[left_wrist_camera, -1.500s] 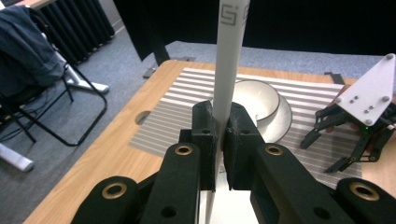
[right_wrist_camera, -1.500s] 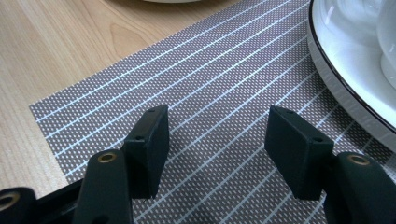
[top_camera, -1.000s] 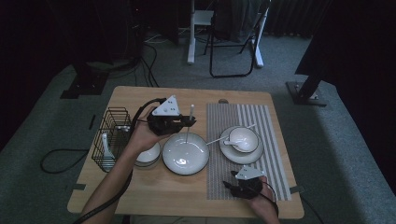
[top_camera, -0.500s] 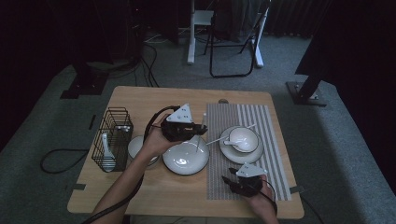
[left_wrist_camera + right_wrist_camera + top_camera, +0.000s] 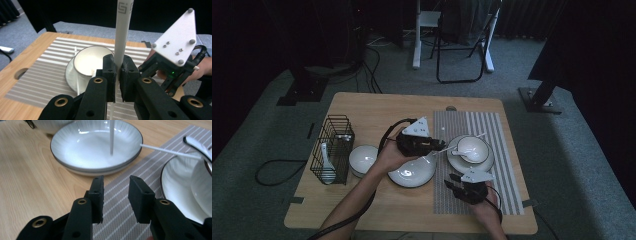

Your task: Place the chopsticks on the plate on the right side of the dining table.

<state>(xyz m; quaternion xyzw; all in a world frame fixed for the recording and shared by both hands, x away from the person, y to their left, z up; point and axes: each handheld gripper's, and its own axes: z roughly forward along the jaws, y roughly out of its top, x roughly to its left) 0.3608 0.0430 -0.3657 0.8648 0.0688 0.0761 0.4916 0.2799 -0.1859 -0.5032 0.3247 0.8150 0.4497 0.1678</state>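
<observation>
High view first: the left gripper is hovering over the wide plate near the table's middle, gripping a thin white chopstick that's pointing toward 3 o'clock at the cup sitting on its saucer. The right gripper is sitting at about 5 o'clock from the plate, over the striped mat. A small bowl and a wire basket are off at 9 o'clock.

Left gripper view: the jaws are clamping tight on the chopstick, which is running straight up to 12 o'clock. The cup is behind at 11.

Right gripper view: the jaws are standing apart with nothing between them, and they've just been closing in. The plate is lying at 12 o'clock, a chopstick hanging over it, and the saucer is at 3.
</observation>
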